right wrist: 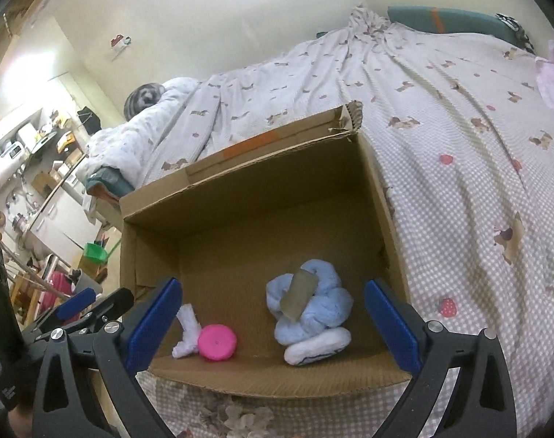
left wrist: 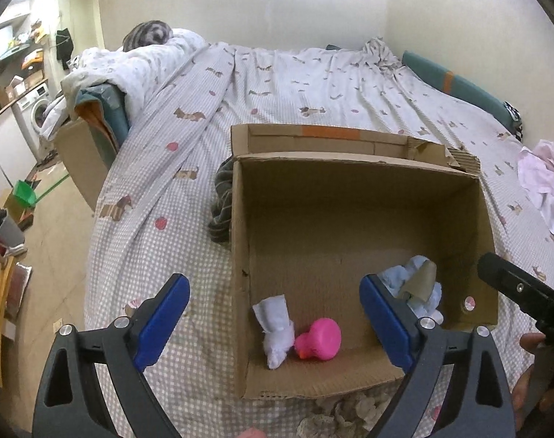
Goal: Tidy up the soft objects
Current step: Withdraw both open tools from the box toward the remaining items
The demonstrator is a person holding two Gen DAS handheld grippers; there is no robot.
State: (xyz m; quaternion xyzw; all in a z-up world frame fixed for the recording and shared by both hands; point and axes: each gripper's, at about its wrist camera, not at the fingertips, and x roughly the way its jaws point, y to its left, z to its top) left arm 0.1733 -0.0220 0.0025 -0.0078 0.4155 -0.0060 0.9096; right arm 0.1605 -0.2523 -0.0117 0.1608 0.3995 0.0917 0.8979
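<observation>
An open cardboard box (left wrist: 350, 219) (right wrist: 247, 211) sits on the bed. Inside lie a pink rubber duck (left wrist: 318, 339) (right wrist: 217, 342), a white cloth wad (left wrist: 275, 328) (right wrist: 187, 330) and a light blue plush (right wrist: 309, 310) (left wrist: 415, 284) with a tan tag. My left gripper (left wrist: 275, 314) is open and empty over the box's near left corner. My right gripper (right wrist: 273, 317) is open and empty above the box's near edge, the blue plush between its fingers in view. The right gripper's black body shows in the left wrist view (left wrist: 521, 292).
The bed has a checked sheet with a dog print (left wrist: 277, 84) (right wrist: 459, 146). A dark striped cloth (left wrist: 222, 204) lies left of the box. Pink-white clothes (left wrist: 543, 182) lie at the right. A folded quilt (left wrist: 141, 69) is at the far left. Floor and furniture are left of the bed.
</observation>
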